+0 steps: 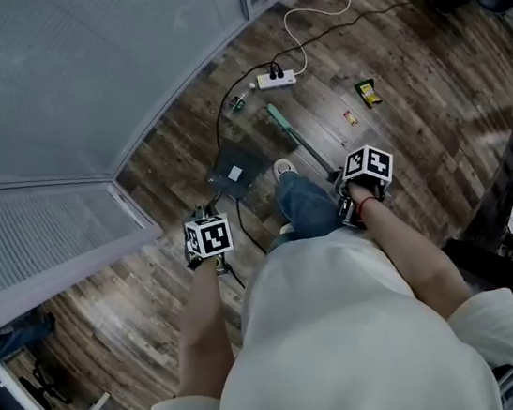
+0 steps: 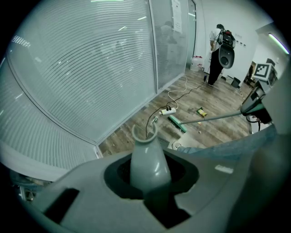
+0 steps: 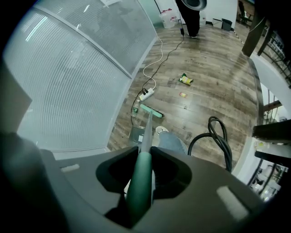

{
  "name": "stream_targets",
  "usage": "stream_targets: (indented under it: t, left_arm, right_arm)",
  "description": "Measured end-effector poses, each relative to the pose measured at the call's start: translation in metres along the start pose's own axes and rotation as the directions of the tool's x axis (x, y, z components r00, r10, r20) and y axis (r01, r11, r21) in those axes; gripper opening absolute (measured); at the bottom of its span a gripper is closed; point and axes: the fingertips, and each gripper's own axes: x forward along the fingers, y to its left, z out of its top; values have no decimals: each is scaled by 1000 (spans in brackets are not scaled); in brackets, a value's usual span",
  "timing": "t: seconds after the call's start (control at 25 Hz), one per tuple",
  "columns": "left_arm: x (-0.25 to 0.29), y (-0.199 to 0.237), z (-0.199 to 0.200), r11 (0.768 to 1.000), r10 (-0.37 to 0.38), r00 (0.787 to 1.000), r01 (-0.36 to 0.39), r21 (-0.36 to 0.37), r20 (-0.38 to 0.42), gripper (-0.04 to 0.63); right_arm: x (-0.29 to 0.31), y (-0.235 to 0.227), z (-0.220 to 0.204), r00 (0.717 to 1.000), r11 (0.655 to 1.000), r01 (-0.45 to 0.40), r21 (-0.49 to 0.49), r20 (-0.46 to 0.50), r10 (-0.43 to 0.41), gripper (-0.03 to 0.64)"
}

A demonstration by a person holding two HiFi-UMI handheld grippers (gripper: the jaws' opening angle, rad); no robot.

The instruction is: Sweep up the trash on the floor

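Right tool [image 3: 142, 170] grips broom [image 3: 151, 111]; trash [image 3: 185, 80] near its head.

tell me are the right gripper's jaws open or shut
Shut: the right gripper has its jaws clamped on the green broom handle.

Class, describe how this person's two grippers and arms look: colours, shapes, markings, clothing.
The left gripper and right gripper have grey moulded bodies, dark and hollowed round the jaws. Each carries a white cube with black square markers: left cube, right cube. A red band circles the right wrist. The white top has short sleeves.
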Motion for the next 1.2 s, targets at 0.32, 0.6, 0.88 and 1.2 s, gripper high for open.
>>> stream_targets:
  t: [0.32,0.6,0.88,1.2]
  left_arm:
    - [5,7,26,997,28,999,-30,-77,-22,94]
    - [4,9,46,990,55,998,-60,-129,-41,94]
    - [10,15,69,976,90,995,-98,-194,-48,94]
    - [12,26,100,956,139,989,-148,-255,-52,94]
  right_arm:
    - [8,30,46,999,998,-13,-68,-38,11,97]
    - [12,49,84,997,992,-3,-129,-74,-7,97]
    - [15,61,126,994,983,-8,-181,-105,-11,97]
    - [19,70,167,992,988,-4,-157,-122,-15,97]
